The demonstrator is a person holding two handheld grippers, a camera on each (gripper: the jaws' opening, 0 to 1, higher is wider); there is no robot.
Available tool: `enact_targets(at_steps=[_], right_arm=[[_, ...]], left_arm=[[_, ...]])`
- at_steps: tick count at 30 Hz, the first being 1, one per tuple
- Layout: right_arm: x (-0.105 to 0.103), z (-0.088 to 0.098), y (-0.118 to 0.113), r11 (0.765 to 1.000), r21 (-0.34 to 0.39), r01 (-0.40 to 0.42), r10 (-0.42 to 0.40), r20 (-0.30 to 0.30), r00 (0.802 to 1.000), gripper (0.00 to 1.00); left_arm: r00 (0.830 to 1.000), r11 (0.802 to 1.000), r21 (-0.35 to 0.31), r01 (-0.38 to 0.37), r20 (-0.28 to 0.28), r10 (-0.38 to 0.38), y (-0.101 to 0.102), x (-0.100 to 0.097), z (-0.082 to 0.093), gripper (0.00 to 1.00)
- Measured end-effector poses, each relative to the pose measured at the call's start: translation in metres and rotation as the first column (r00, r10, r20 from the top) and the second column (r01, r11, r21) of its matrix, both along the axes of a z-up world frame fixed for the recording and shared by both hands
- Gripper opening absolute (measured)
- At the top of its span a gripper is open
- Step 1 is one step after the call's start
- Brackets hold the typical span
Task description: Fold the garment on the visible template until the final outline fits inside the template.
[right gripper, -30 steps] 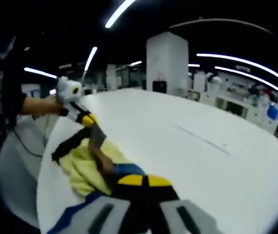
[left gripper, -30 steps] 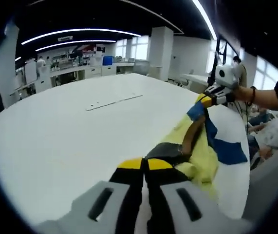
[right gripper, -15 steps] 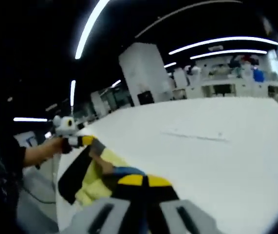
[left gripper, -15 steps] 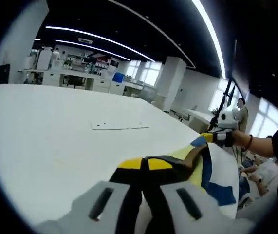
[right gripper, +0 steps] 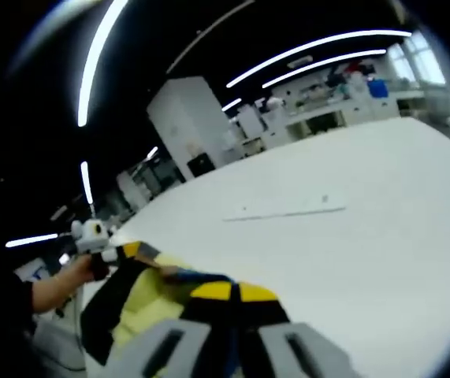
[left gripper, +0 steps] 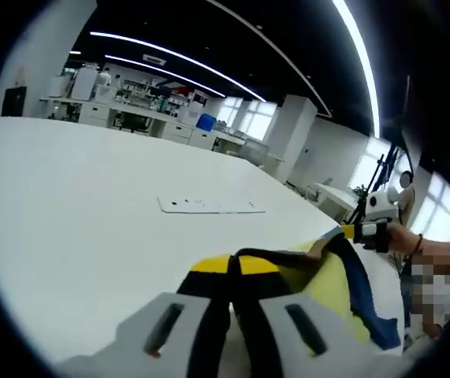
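The left gripper has its yellow-tipped jaws pressed together on the edge of the garment, a pale yellow piece with dark and blue trim. From that gripper's own view the cloth runs off to the right, a dark band along its upper edge and a blue strip hanging down its far side. At the far end of that stretch the right gripper comes in from the right, held by a person's hand with a dark band at the wrist, and it too is clamped on the cloth.

In the right gripper view, the right gripper's jaws are likewise closed on the garment, with yellow fabric and a bit of blue bunched just behind the tips. The cloth reaches leftward to the left gripper, gripped in a person's hand. A wide dark strap droops from the fabric below that gripper. So the garment is held up between the two grippers, near the edge of the table.

The table is large and white. Well apart from the garment, farther across the top, lies a thin, flat white strip with a few small dark dots on it; it also shows in the right gripper view. Beyond the table stand white pillars, benches and long ceiling lights.
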State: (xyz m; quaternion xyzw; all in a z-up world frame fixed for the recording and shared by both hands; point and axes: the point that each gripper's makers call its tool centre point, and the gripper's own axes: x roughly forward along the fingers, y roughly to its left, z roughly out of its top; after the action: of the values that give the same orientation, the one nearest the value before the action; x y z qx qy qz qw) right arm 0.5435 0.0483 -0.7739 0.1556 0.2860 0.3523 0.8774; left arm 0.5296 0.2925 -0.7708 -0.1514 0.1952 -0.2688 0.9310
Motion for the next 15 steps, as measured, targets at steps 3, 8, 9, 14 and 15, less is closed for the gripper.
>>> enact_targets(at_steps=[3,8,9,14,15], right_arm=[[0.01,-0.017,-0.002,0.999,-0.032,0.029,-0.03,-0.028,0.999,0.0],[0.023,-0.038,-0.007,0.993,-0.059,0.102,-0.108,-0.104,0.989,0.0],[0.021,-0.042,-0.009,0.989,-0.094,0.11,-0.119,-0.098,0.988,0.0],[0.027,-0.055,-0.009,0.977,-0.19,0.1,-0.116,-0.076,0.99,0.0],[0.029,-0.055,-0.009,0.976,-0.193,0.102,-0.117,-0.069,0.991,0.0]], left_arm=[[1.0,1.0,0.028,-0.011,-0.015,0.011,-0.002,0.01,-0.016,0.0],[0.996,0.997,0.063,-0.054,-0.062,0.058,-0.005,0.021,-0.041,0.0],[0.996,0.995,0.079,-0.059,-0.067,0.064,-0.007,0.022,-0.046,0.0],[0.995,0.987,0.147,-0.061,-0.072,0.073,-0.002,0.027,-0.059,0.0],[0.995,0.985,0.162,-0.06,-0.071,0.072,-0.002,0.028,-0.061,0.0]])
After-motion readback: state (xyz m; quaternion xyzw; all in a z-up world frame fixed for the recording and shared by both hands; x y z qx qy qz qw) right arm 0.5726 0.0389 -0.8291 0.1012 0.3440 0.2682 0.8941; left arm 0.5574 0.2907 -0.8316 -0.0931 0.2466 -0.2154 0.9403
